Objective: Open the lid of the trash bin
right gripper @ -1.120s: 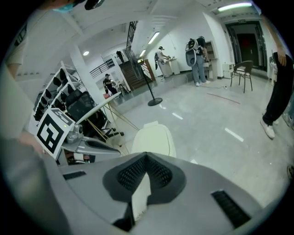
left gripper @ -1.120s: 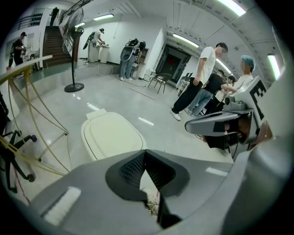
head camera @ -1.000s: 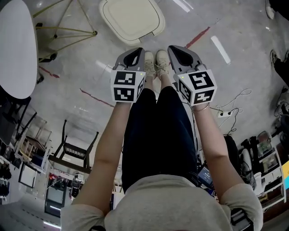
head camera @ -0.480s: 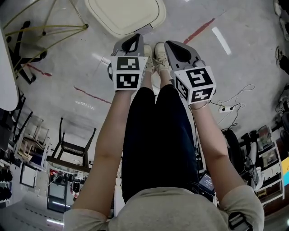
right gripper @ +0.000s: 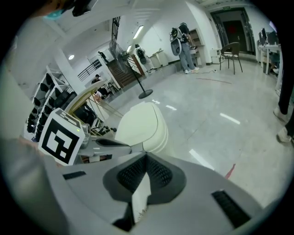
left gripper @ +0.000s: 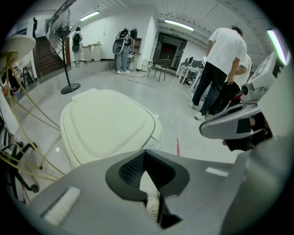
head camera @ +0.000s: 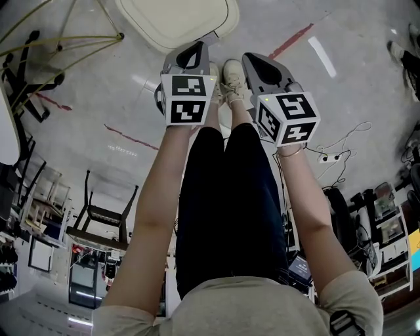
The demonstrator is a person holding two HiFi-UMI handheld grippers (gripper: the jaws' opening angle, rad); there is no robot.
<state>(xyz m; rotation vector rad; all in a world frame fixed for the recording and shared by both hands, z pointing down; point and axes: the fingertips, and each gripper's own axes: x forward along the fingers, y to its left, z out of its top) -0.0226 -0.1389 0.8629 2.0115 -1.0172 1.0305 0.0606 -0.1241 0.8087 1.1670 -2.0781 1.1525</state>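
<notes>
left gripper and right gripper hung clenched, empty, below the shut trash bin lid at frame top: probably light, rigid, liftable by its front rim.

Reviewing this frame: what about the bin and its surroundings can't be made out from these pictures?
- Far side of the bin: head view, cut off by the top edge.
- Bin's near base, and any pedal or handle there: left gripper view, hidden behind the left gripper's own body.
- Bin's lower part: right gripper view, hidden by the left gripper and by the right gripper's body.
</notes>
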